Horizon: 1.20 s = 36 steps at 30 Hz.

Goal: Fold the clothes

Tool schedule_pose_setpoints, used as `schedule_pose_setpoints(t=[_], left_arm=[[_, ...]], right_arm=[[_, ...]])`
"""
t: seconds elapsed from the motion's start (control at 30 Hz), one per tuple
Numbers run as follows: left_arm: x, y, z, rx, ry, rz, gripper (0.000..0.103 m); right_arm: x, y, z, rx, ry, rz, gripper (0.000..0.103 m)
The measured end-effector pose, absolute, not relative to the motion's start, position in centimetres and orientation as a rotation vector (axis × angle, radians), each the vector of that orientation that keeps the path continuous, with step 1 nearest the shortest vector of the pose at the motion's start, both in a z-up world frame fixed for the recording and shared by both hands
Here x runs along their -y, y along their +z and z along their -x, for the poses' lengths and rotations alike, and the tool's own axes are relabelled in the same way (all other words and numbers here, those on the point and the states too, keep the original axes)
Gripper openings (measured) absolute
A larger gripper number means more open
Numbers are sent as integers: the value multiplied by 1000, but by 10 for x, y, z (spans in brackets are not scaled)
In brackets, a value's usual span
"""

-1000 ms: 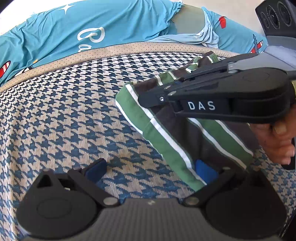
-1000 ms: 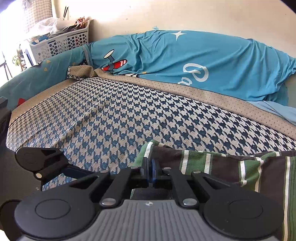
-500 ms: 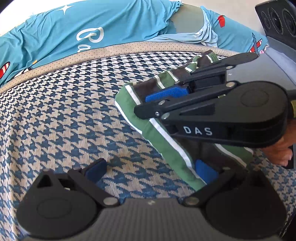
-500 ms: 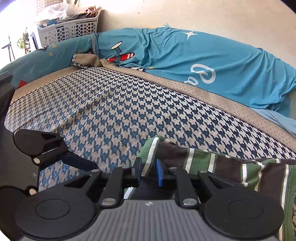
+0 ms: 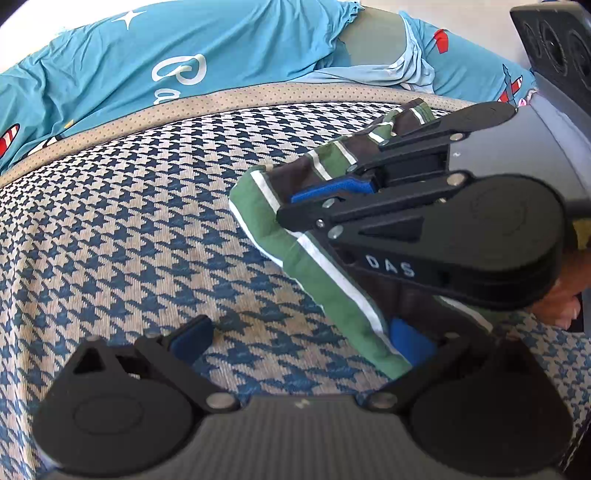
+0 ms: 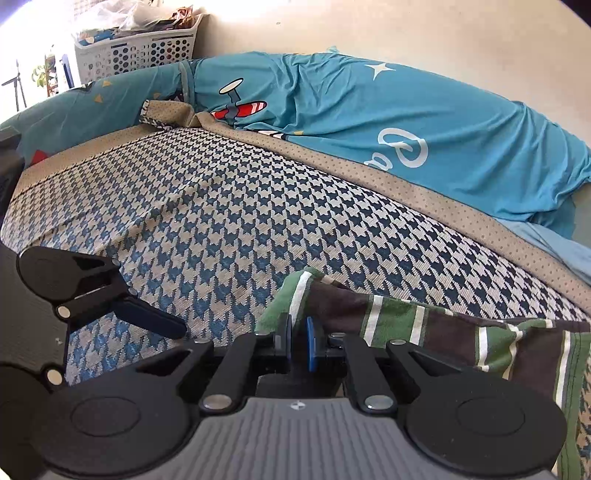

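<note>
A folded garment with green, brown and white stripes lies on the houndstooth bed cover; it also shows in the right wrist view. My left gripper is open wide, low over the cover, with its right pad at the garment's near edge. My right gripper sits above the garment's corner with its blue pads a small gap apart; the cloth lies just beyond them, no longer pinched. It shows from the side in the left wrist view.
A blue bedsheet with white lettering is bunched along the wall side. A white laundry basket stands at the far left. A dark speaker-like box is at the upper right. A hand holds the right gripper.
My right gripper was shut on the garment's corner; its jaws have parted and it has lifted slightly off the cloth. The left gripper has stayed open in place.
</note>
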State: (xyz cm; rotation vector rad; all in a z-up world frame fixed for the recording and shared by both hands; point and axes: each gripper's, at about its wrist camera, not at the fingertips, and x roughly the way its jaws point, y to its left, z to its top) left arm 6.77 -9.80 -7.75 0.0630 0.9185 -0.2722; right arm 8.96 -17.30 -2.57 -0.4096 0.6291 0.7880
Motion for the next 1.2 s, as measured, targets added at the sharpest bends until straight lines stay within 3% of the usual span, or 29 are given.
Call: schedule_pose_setpoints(t=[0.27,0.33,0.4,0.7,0.97,1.2], left_arm=[[98,-79,-65,-919,-271,-66,103],[98,-79,-65,-919,-271,-68,103],[97,-79,-64,-918,-271,-69,103],[97,-77,-58,-917,-272,-72,103],[93,-76,-61,-920,-285,-71,103],[91,-74,-59,-920,-288,-70,103]], right_arm=[[173,-33,-94,-665,797,390,13],[172,-35,-96,-667,792,380,5],[171,-35,-96,-664,792,381,3],[175,-20,-101,-582,727,279,2],[186,-13,-121,-651,780,194,2],[177,-19,-110,-634,815,261,17]])
